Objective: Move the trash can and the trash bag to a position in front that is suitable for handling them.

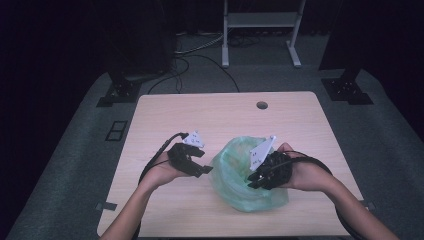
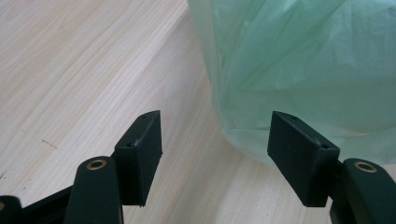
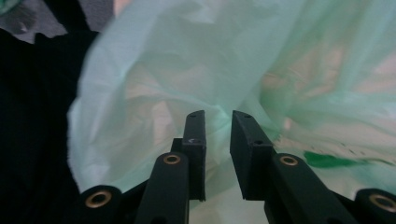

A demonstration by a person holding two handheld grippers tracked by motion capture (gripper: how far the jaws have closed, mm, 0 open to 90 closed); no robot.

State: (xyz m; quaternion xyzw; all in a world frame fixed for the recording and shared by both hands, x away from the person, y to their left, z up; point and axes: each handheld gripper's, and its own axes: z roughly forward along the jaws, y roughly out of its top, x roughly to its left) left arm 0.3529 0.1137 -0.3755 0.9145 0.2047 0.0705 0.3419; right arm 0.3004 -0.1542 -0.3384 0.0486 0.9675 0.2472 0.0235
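One crumpled translucent green plastic bag (image 1: 240,175) on table; left gripper (image 2: 215,154) spread wide beside it, right gripper (image 3: 218,140) narrow, gap empty, bag film behind

On the table (image 1: 165,110) a plastic bag (image 1: 235,170) lies in the near half, a little right of the middle. The left gripper (image 1: 204,169) is just beside the bag on its left side, and the bag edge (image 2: 243,140) lies between its jaws, nearer to one of them. The right gripper (image 1: 254,181) is over the bag on its right part, with the jaws reaching into the folds (image 3: 154,112). A round hole (image 1: 261,105) is in the tabletop behind the bag, near the far edge. Behind the table a frame (image 1: 260,30) stands on the floor, and cables (image 1: 200,62) lie on the floor before it.
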